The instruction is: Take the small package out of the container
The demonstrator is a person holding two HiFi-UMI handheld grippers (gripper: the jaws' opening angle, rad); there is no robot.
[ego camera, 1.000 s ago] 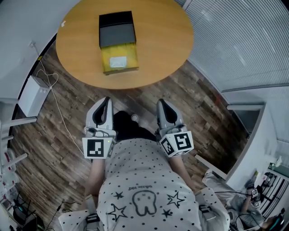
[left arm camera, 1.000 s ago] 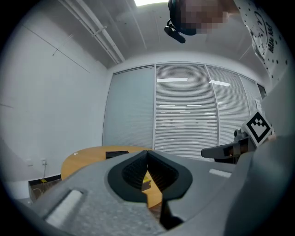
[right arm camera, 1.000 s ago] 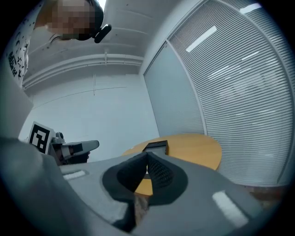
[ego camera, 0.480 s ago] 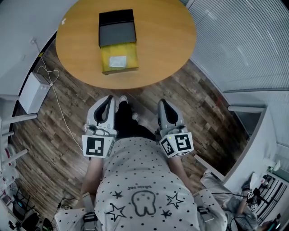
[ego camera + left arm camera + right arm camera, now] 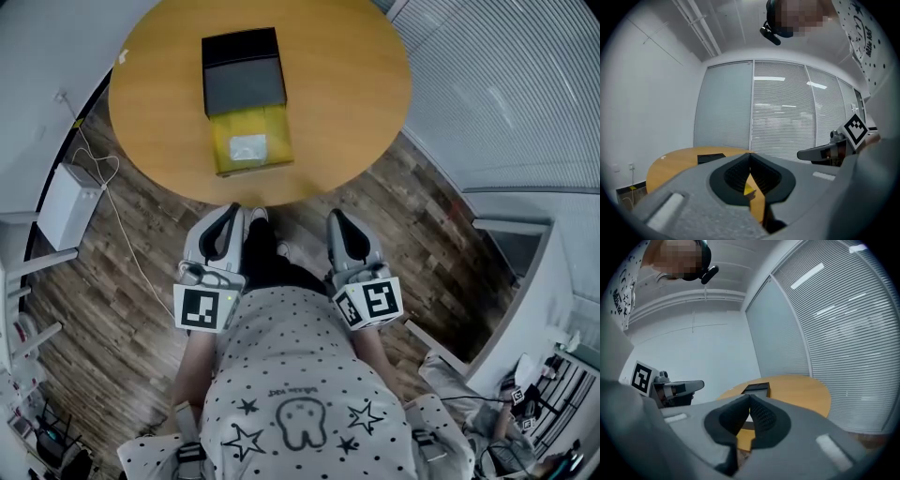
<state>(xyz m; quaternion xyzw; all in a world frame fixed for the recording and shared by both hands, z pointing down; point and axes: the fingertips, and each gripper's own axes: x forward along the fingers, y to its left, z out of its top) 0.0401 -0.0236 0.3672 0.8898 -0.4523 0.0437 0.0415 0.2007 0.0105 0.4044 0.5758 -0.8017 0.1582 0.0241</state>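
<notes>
Both pairs of jaws are pressed together at their tips with nothing between them: the left gripper (image 5: 750,157) shows its dark ribbed pads meeting in a point, and the right gripper (image 5: 750,398) shows the same.

In the head view the left gripper (image 5: 229,214) and the right gripper (image 5: 335,219) sit side by side at mid-frame, held low in front of the person's white dotted shirt (image 5: 300,375). Each carries its cube with black square markers at the rear. Their tips lie just below the near edge of the round orange-brown wooden table (image 5: 347,84), which fills the upper middle of the frame, and touch nothing.

On that table, well apart from both grippers, stands the black rectangular box container (image 5: 243,70) with a dark grey top panel. The small yellow plastic-wrapped package (image 5: 250,139), with a pale label on top, lies flat against the container's lower edge, toward the person. Whether its far end is tucked inside cannot be told.

At the left edge of the frame a white rectangular box (image 5: 66,197) stands on the dark plank floor (image 5: 141,281) with a thin white cable (image 5: 122,234) trailing from it. Grey slatted blinds (image 5: 506,84) fill the upper right.
</notes>
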